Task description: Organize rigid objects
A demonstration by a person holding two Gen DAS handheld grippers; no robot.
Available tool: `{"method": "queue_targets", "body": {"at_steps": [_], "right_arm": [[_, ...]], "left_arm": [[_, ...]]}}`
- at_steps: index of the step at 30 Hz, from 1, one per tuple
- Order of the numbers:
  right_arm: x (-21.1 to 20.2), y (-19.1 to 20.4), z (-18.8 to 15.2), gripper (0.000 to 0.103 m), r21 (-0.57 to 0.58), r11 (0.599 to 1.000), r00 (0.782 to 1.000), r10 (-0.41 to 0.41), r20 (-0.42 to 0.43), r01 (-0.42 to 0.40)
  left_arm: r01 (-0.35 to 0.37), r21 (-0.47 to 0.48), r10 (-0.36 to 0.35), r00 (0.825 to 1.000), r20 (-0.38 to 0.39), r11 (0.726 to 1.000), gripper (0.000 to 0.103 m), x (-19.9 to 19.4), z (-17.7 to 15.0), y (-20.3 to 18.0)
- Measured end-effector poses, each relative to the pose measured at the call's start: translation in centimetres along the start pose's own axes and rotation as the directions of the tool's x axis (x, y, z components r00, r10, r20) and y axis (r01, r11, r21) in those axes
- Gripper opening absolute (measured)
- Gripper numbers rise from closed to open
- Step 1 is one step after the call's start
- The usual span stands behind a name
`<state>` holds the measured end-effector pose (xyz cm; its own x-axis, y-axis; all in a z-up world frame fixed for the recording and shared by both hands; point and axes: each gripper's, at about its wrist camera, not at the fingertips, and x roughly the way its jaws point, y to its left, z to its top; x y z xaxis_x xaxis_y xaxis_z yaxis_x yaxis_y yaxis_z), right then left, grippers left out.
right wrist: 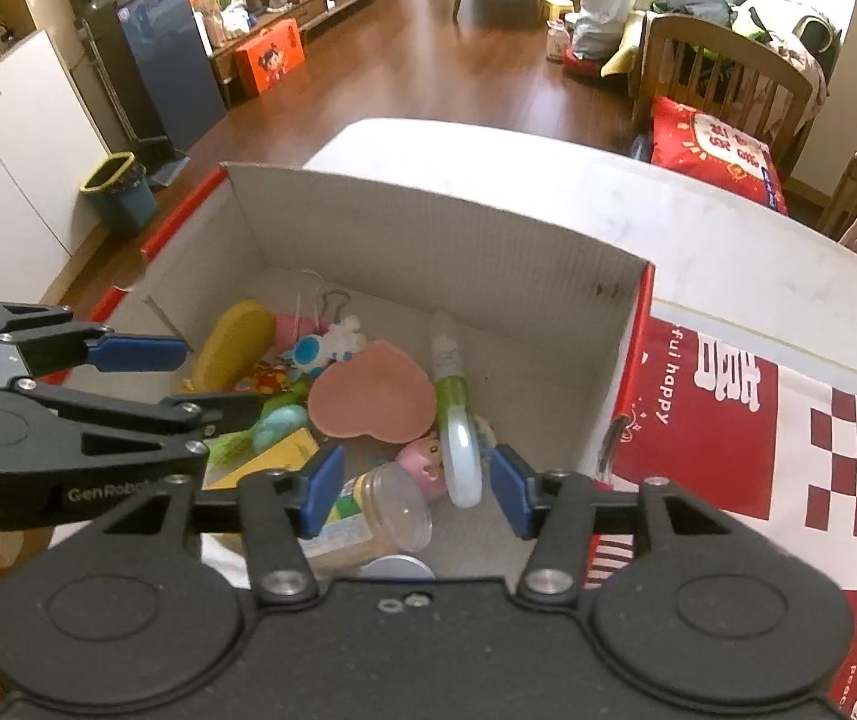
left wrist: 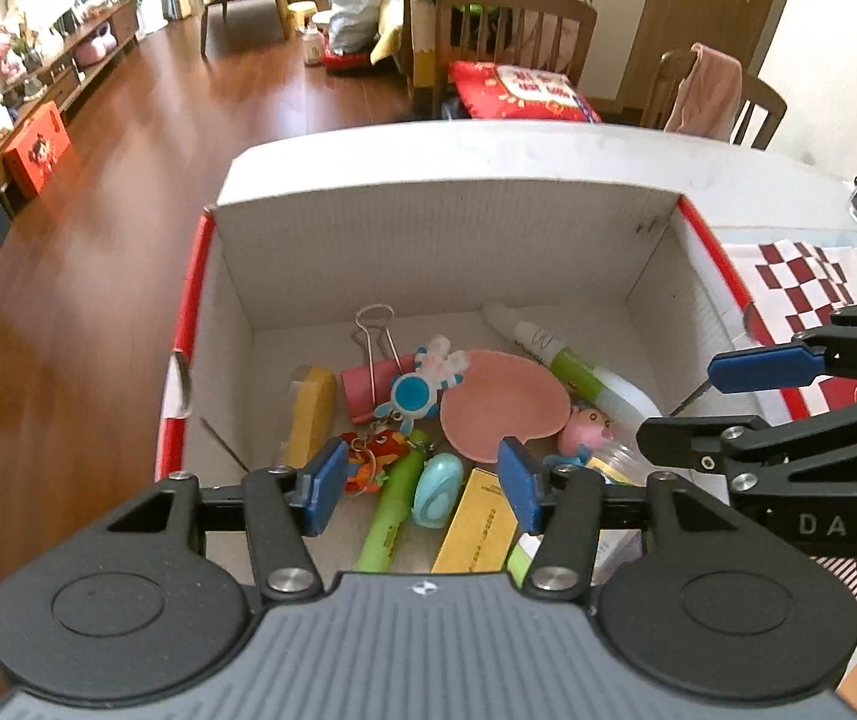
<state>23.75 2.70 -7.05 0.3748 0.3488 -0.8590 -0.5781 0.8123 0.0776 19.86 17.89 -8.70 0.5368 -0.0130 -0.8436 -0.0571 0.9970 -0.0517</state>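
The left claw [left wrist: 422, 489], matte black linkage with flat blue rubber pads, hangs released over the near end of the cardboard box [left wrist: 446, 240], nothing between its pads. The right claw [right wrist: 416, 489] is built alike and also released, above the same box; seen from the left wrist, its arm carries the letters "DAS", and the left claw's arm seen from the right wrist reads "GenRobot".

Inside the box, nearest its near wall, lie a clear ribbed plastic jar [right wrist: 380, 516] on its side, a yellow printed carton [left wrist: 476, 525], a green marker [left wrist: 395, 510] and a small glossy teal oval [left wrist: 439, 489]. Toward the middle of the box sit a flat, matte pink heart-shaped pad [left wrist: 503, 402], a pink pig figure [left wrist: 590, 426], a blue-and-white rabbit charm [left wrist: 425, 387], a yellow sponge-like block [left wrist: 311, 414] and a pink binder clip with wire handles [left wrist: 371, 381]. A white-and-green tube [left wrist: 554, 357] slants toward the box's far right corner.

The box's inner walls are plain corrugated white; its outer edges are red. Right of the box a red-and-white checked lid or bag [right wrist: 788, 438] lies on the white counter [right wrist: 698, 240], printed "fui happy".
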Motion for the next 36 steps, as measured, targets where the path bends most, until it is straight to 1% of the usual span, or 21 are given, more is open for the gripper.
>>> {"method": "queue_targets", "body": {"at_steps": [2,4,5,11,13,14,18,19,21,22,23,24,25,28,32,36], "right_arm": [[-1.0,0.1,-0.4,0.063,0.001,1.000,1.000,0.012,0.018,-0.012],[-1.9,0.2,-0.8,0.065,-0.001,1.000,0.999,0.024,0.035,-0.024],[-2.3,0.2,-1.0,0.067,-0.001,1.000,0.999,0.028,0.042,-0.028],[-5.1,0.2,-2.1,0.081,0.008,0.998,0.992,0.069,0.109,-0.070],[-6.1,0.2,-2.5,0.083,0.008,0.997,0.988,0.076,0.137,-0.078],[-6.5,0.1,-2.7,0.084,0.009,0.997,0.985,0.080,0.151,-0.082],[-8.3,-0.2,-3.7,0.090,0.007,0.994,0.971,0.103,0.215,-0.107],[-8.6,-0.3,-4.0,0.094,0.008,0.994,0.968,0.106,0.229,-0.111],[-9.4,-0.5,-4.6,0.095,0.011,0.994,0.959,0.100,0.265,-0.106],[-9.7,-0.6,-4.8,0.096,0.010,0.994,0.954,0.101,0.282,-0.109],[-10.0,-0.6,-5.1,0.100,0.008,0.994,0.949,0.101,0.297,-0.108],[-10.3,-0.6,-5.3,0.101,0.005,0.995,0.944,0.096,0.314,-0.103],[-10.6,-0.6,-5.5,0.102,0.005,0.995,0.940,0.091,0.328,-0.098],[-11.4,-0.7,-6.2,0.103,0.008,0.994,0.929,0.097,0.358,-0.106],[-12.3,-0.6,-7.1,0.103,0.007,0.995,0.917,0.087,0.390,-0.097],[-12.8,-0.5,-8.0,0.103,0.009,0.996,0.910,0.073,0.407,-0.084]], "left_arm": [[-0.004,-0.001,0.004,1.000,0.021,1.000,0.055,-0.9,-0.2,0.0],[-0.004,-0.008,0.005,0.999,0.039,1.000,0.060,-1.9,-0.5,-0.1],[-0.002,-0.010,0.003,0.999,0.049,1.000,0.061,-2.4,-0.6,-0.1],[0.008,-0.023,-0.006,0.996,0.091,1.000,0.062,-4.9,-1.3,-0.3],[0.014,-0.033,-0.010,0.994,0.106,0.999,0.066,-5.6,-1.6,-0.4],[0.022,-0.045,-0.017,0.993,0.113,0.999,0.069,-6.0,-1.8,-0.4],[0.046,-0.071,-0.036,0.989,0.143,0.996,0.070,-7.4,-2.4,-0.5],[0.050,-0.074,-0.039,0.988,0.150,0.996,0.070,-7.7,-2.5,-0.6],[0.062,-0.084,-0.048,0.986,0.159,0.995,0.071,-8.2,-2.7,-0.6],[0.067,-0.088,-0.052,0.985,0.161,0.994,0.074,-8.4,-2.9,-0.7],[0.071,-0.089,-0.056,0.984,0.167,0.993,0.081,-8.5,-3.2,-0.8],[0.073,-0.091,-0.056,0.983,0.175,0.993,0.084,-8.8,-3.3,-0.9],[0.074,-0.092,-0.056,0.982,0.183,0.993,0.085,-9.0,-3.5,-0.9],[0.070,-0.086,-0.052,0.979,0.196,0.994,0.086,-9.5,-4.0,-1.3],[0.080,-0.078,-0.061,0.974,0.218,0.994,0.102,-10.4,-4.5,-1.8],[0.082,-0.072,-0.062,0.967,0.248,0.994,0.103,-11.5,-5.2,-2.6]]}}
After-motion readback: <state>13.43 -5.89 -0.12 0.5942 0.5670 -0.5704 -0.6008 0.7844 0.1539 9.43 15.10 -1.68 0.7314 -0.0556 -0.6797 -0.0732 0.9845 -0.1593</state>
